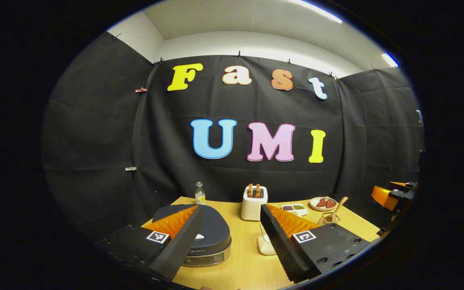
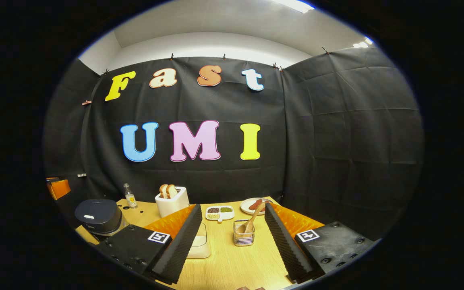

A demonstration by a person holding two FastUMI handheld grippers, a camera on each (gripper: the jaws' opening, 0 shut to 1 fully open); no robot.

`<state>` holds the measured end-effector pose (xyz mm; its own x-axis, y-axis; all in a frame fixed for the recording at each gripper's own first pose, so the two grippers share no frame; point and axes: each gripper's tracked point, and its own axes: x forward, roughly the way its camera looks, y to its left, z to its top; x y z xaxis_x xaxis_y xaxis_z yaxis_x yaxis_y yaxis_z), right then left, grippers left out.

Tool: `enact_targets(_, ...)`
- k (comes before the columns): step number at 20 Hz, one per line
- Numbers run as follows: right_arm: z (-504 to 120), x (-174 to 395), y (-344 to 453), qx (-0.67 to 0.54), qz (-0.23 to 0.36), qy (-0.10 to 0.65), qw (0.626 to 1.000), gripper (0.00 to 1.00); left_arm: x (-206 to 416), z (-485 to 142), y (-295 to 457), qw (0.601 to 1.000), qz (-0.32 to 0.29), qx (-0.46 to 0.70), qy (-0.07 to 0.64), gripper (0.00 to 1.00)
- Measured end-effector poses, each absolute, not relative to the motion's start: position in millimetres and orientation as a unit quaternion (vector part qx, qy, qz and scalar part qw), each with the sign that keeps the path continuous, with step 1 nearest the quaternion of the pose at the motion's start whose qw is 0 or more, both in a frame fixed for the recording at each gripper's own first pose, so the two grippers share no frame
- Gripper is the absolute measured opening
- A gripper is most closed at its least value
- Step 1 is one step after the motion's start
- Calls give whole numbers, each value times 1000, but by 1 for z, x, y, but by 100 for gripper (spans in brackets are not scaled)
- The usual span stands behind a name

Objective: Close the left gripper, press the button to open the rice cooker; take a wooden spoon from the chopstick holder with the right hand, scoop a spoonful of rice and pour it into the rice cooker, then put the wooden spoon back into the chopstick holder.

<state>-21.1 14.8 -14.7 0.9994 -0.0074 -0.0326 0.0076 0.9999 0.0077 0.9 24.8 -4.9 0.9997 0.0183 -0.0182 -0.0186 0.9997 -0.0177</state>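
1. The left gripper point(image 1: 232, 225) hangs above the near part of the desk point(image 1: 236, 266) with its jaws wide, holding nothing.
2. The rice cooker point(image 1: 210, 237) stands near the left edge of the desk with its lid down, partly behind the left finger of this gripper.
3. The right gripper point(image 2: 232, 233) also has its jaws wide and empty.
4. Between its fingers stands the chopstick holder point(image 2: 243, 235), with the wooden spoon point(image 2: 253, 219) leaning inside it.
5. A container of rice point(image 2: 199, 243) sits just to the left of the holder.
6. A toaster point(image 2: 171, 201) with bread stands towards the far edge.
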Motion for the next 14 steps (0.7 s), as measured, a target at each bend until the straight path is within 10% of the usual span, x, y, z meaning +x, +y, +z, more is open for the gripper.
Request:
enact_targets(5,-16,-28,15,5,-5,20,1000,98,15,-7,56,999,18,-18,29,93)
enact_targets(14,-34,-44,13,1,-10,44,999,98,51,-31,95,994,3,-31,101,29)
